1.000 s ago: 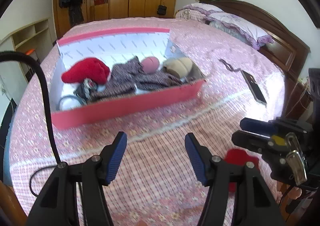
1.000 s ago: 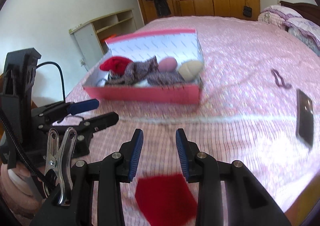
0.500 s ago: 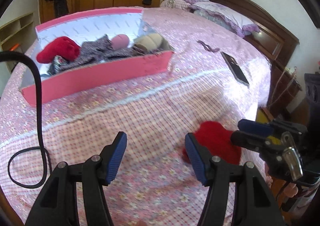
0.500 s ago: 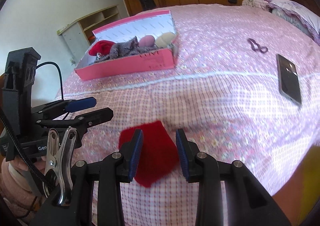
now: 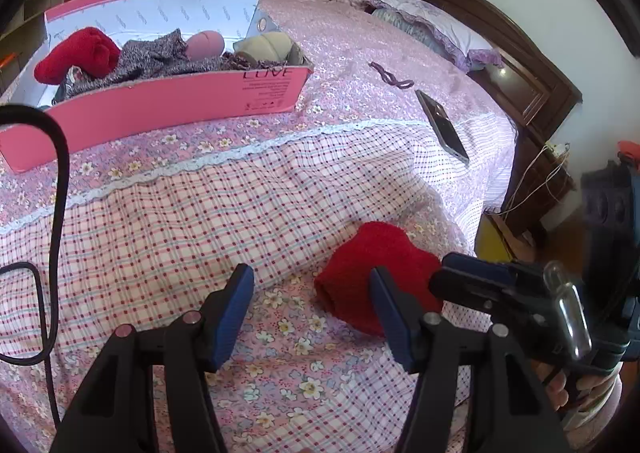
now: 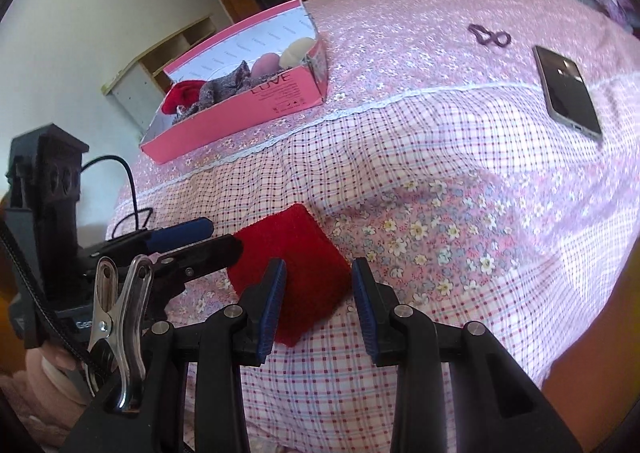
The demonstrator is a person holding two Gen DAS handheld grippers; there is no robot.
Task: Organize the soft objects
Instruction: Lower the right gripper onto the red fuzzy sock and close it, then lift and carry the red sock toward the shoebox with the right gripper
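Observation:
A red soft cloth (image 5: pixel 368 265) lies on the bed near its front edge; it also shows in the right wrist view (image 6: pixel 296 253). My right gripper (image 6: pixel 318 301) is open, its fingers astride the cloth's near part. My left gripper (image 5: pixel 312 309) is open and empty just left of the cloth, its right finger over the cloth's edge. A pink box (image 5: pixel 160 109) at the back left holds a red soft item (image 5: pixel 76 53), a patterned cloth (image 5: pixel 156 57), a pink item (image 5: pixel 204 45) and a beige item (image 5: pixel 268 47). The box shows in the right wrist view too (image 6: pixel 248 109).
A phone (image 5: pixel 442 125) and a purple hair tie (image 5: pixel 390 77) lie on the bed to the right. A black cable (image 5: pixel 56 189) runs at the left. Pillows (image 5: pixel 424 17) and a headboard are at the far right. The bed edge is just below the grippers.
Both grippers have dropped and come closer to the red cloth. The right gripper now straddles it. The box looks nearer and higher in the left view.

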